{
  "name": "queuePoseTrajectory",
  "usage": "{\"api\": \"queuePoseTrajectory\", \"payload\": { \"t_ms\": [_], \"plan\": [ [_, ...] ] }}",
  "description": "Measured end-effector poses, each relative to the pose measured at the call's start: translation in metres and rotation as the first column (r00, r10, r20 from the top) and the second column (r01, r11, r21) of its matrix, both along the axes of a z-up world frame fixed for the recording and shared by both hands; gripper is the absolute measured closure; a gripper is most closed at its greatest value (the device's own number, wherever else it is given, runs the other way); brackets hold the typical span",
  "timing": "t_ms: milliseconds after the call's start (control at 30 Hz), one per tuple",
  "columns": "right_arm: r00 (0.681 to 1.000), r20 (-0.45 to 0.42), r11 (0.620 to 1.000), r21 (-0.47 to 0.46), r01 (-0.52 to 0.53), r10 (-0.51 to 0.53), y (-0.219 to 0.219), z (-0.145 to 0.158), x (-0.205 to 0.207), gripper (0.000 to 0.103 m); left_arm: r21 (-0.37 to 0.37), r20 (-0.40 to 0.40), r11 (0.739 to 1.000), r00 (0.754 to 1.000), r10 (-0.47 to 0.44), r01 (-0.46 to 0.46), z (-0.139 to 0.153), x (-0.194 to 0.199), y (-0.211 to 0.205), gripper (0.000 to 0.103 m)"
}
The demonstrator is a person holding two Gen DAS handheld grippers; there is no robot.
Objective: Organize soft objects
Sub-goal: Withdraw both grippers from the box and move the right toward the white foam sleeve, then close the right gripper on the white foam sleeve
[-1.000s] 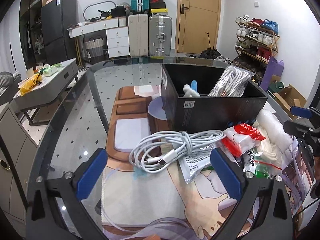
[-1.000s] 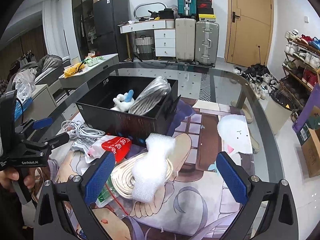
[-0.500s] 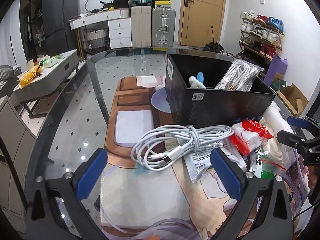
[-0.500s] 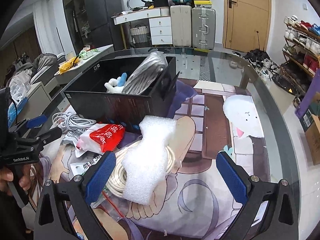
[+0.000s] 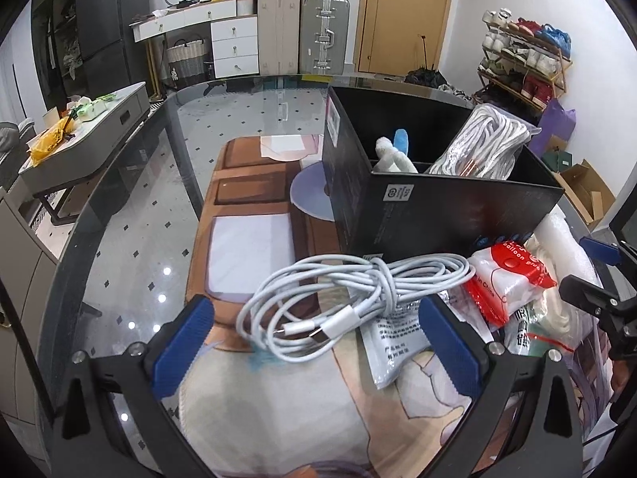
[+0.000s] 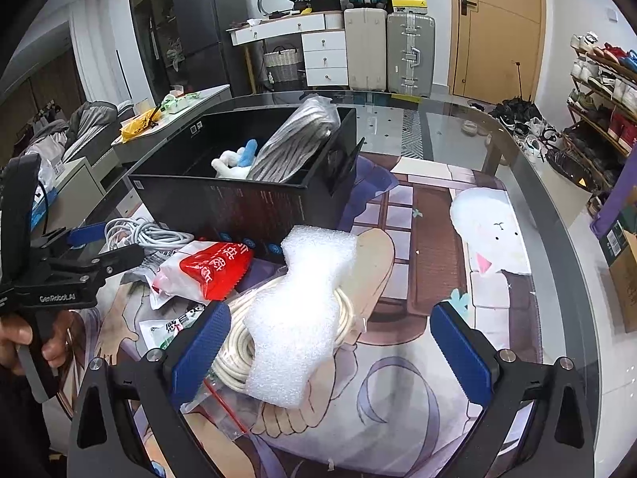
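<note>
In the left wrist view, the left gripper [image 5: 314,342] is held wide open around a coiled white cable [image 5: 350,298] lying before the black box [image 5: 438,215]. In the right wrist view, the right gripper [image 6: 330,346] is spread open around a white foam piece [image 6: 298,318] resting on a rope coil [image 6: 239,342].

The white foam sheet [image 6: 302,318] covers much of the cream cable coil [image 6: 235,354], so the coil's far loops cannot be seen. The black box [image 5: 438,211] wall hides the lower part of the plush toy [image 5: 392,155] and the bagged cord bundle [image 5: 485,147]. Small print on the silver packet [image 5: 392,342] is unreadable. The right hand-held gripper [image 5: 589,271] is cut off by the frame edge.
</note>
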State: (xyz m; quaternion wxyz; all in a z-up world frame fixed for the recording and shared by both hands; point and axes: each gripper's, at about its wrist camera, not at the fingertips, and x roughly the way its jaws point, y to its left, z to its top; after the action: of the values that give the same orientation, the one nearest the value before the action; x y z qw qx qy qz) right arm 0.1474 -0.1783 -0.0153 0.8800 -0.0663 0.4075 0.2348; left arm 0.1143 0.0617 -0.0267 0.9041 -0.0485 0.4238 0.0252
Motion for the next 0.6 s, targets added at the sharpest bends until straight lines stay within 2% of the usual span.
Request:
{"api": "queuePoseTrajectory", "payload": {
  "t_ms": [167,467,600],
  "plan": [
    [1.000,-0.008,1.000,0.001,-0.008,0.008,0.000,-0.003,0.001,0.001,0.004,-0.021,1.000,1.000,0.001,-0.001,-0.003,0.008,0.000,0.000],
    [1.000,-0.014,1.000,0.009,-0.020,0.020,0.000,-0.005,0.004,0.002,-0.046,-0.040,0.999,0.999,0.008,-0.010,-0.008,0.018,0.010,0.002],
    [0.999,-0.018,1.000,0.015,-0.027,0.027,-0.001,-0.006,0.002,0.008,-0.042,-0.027,0.999,1.000,-0.001,0.000,-0.007,0.015,0.007,0.014]
  ]
}}
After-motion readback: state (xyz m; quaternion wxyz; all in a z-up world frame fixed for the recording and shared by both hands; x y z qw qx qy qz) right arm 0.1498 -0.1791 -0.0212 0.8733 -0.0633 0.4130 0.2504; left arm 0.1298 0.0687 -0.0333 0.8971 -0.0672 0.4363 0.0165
